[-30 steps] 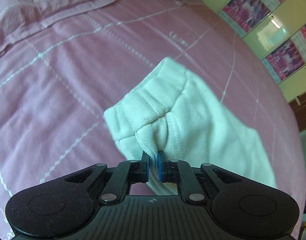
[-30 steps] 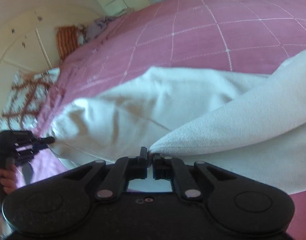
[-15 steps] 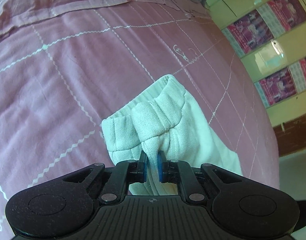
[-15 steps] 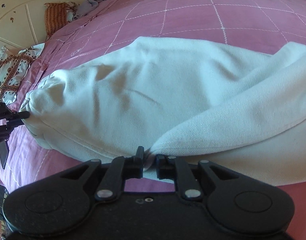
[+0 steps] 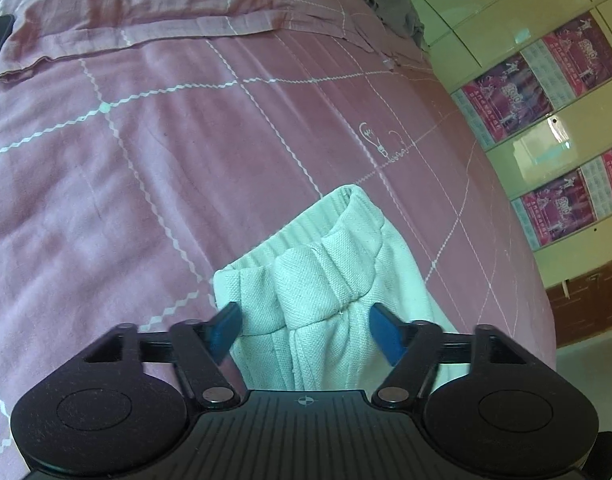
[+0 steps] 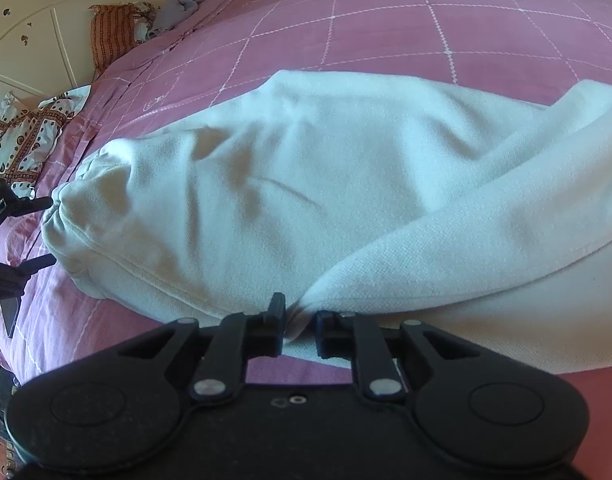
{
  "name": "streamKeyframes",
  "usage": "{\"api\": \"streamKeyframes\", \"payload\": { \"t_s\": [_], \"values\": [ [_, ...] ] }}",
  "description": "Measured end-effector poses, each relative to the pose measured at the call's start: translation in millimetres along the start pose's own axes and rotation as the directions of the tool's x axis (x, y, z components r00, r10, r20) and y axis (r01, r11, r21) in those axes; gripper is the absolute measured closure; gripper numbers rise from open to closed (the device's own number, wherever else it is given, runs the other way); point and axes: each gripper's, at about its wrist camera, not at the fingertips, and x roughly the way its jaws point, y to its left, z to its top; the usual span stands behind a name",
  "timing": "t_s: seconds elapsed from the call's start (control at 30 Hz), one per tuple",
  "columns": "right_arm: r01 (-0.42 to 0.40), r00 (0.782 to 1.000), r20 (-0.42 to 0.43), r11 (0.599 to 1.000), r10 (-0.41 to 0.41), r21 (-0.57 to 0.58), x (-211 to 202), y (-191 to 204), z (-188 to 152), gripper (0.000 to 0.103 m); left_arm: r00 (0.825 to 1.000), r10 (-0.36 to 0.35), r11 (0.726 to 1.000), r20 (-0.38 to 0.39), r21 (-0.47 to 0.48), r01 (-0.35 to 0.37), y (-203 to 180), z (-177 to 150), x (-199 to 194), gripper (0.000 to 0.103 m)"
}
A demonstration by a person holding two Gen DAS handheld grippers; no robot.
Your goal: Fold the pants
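White pants lie on the pink bed. In the left wrist view their bunched waistband (image 5: 322, 276) rests on the sheet between the blue fingertips (image 5: 226, 328) of my left gripper (image 5: 306, 330), which is open around it without pinching. In the right wrist view the pants (image 6: 306, 184) spread across the bed, with a folded leg edge (image 6: 466, 240) running to my right gripper (image 6: 300, 326). Its jaws stand slightly parted with cloth between them. My left gripper also shows at the far left of that view (image 6: 42, 232), open at the waistband.
The pink checked bedsheet (image 5: 146, 160) covers the bed. Pillows (image 5: 106, 32) and patterned cloth (image 6: 22, 136) lie at the head end. A cupboard with posters (image 5: 546, 120) stands beside the bed. A cream headboard (image 6: 46, 20) is at the back.
My left gripper has opened and let go of the waistband, which now rests on the bed. My right gripper's jaws have parted slightly. The pants have settled lower onto the sheet.
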Motion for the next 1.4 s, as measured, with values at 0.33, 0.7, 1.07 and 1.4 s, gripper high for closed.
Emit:
{"api": "streamKeyframes", "payload": {
  "t_s": [0.33,0.7,1.07,1.4],
  "values": [
    [0.005,0.999,0.041,1.000,-0.004,-0.019,-10.9,7.2,2.0,0.088,0.967,-0.195,0.965,0.160,0.209,0.160,-66.4,6.6,-61.4,0.086],
    [0.047,0.999,0.005,0.998,-0.047,-0.044,-0.2,8.7,-1.1,0.089,0.992,0.079,0.963,0.093,0.249,-0.100,-20.7,-15.1,-28.2,0.086],
    [0.011,0.998,0.052,0.992,-0.018,0.129,-47.2,-42.5,4.2,0.068,0.995,-0.006,0.866,-0.103,0.496,0.057,-118.5,-117.3,-37.2,0.086],
    [0.123,0.982,0.098,0.940,-0.162,0.317,-88.4,-146.4,5.3,0.061,0.980,0.063,0.892,-0.189,0.452,0.030,-100.4,-180.0,-7.2,0.086]
  ]
}}
